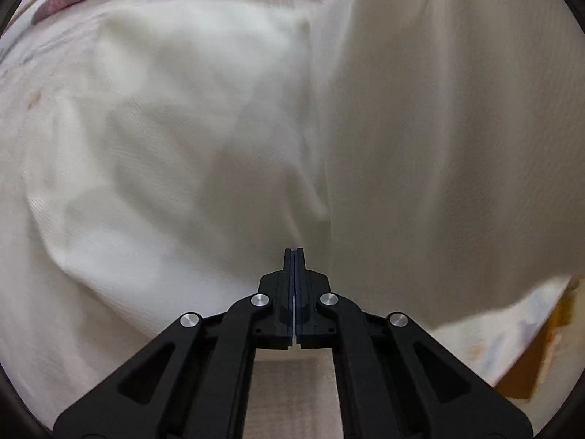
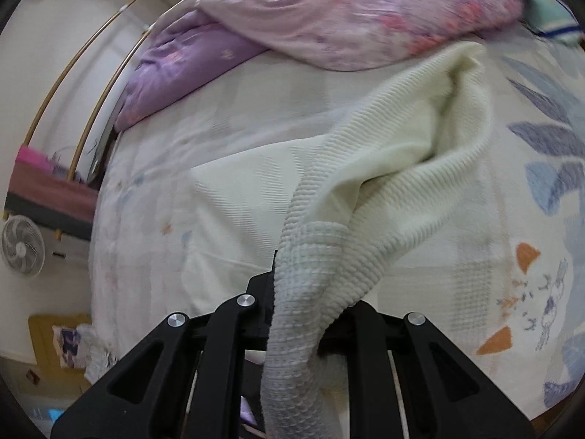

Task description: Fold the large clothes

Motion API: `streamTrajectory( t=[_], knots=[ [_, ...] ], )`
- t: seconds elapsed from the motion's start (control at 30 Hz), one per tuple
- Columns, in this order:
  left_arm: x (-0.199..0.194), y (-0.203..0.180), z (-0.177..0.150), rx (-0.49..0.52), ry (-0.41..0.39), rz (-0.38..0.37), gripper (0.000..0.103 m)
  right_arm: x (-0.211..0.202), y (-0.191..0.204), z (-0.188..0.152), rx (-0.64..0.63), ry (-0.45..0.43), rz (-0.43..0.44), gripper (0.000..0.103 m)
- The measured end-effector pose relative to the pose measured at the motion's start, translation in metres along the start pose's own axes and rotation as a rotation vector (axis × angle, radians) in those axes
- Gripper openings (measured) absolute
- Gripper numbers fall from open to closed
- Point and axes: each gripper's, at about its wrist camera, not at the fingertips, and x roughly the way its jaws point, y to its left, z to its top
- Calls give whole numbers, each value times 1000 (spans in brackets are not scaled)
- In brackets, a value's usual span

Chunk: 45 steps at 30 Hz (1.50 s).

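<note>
A large cream knitted garment (image 2: 420,168) lies on the bed. My right gripper (image 2: 310,274) is shut on its ribbed end (image 2: 307,314), which drapes back over the fingers, and the cloth rises off the bed toward it. The flat part of the garment (image 2: 248,197) stays spread on the sheet. In the left wrist view the same cream cloth (image 1: 190,139) fills the picture, and a raised panel (image 1: 457,146) hangs at the right. My left gripper (image 1: 294,250) points down at the cloth. Its jaws are shut, with no cloth showing between the pads.
Purple and pink quilts (image 2: 329,18) are piled at the head of the bed. The patterned bedsheet (image 2: 541,183) shows to the right of the garment. A fan (image 2: 22,245) and a low shelf (image 2: 51,190) stand left of the bed, with a yellow box (image 2: 55,333) on the floor.
</note>
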Motion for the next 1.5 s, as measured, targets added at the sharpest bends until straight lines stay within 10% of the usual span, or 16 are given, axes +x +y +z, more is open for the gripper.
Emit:
streamTrajectory(
  t=[0.4,0.7,0.83,0.93,1.03,1.27,1.33,1.37,1.5],
  knots=[
    [-134,131,35,-151,-72,111,0,118,131,21,-236,244,-64,12],
    [-111,176,54,-248,-9,166,1,243,160,15,-114,481,-21,29],
    [-124,181,50,-262,-2,190,1,227,152,21,1,506,191,75],
    [-135,176,52,-267,-10,156,2,202,157,30,-28,451,258,76],
    [-140,165,54,-255,-18,70,34,182,148,35,-27,393,203,81],
    [-69,140,55,-352,161,-120,61,125,90,21,66,292,84,82],
    [-43,142,53,-405,231,-121,51,112,72,10,113,271,54,82],
    [-38,144,54,-403,235,-71,11,106,61,3,142,263,39,82],
    [-69,154,62,-424,170,-73,5,94,30,-17,201,272,-23,82]
  ],
)
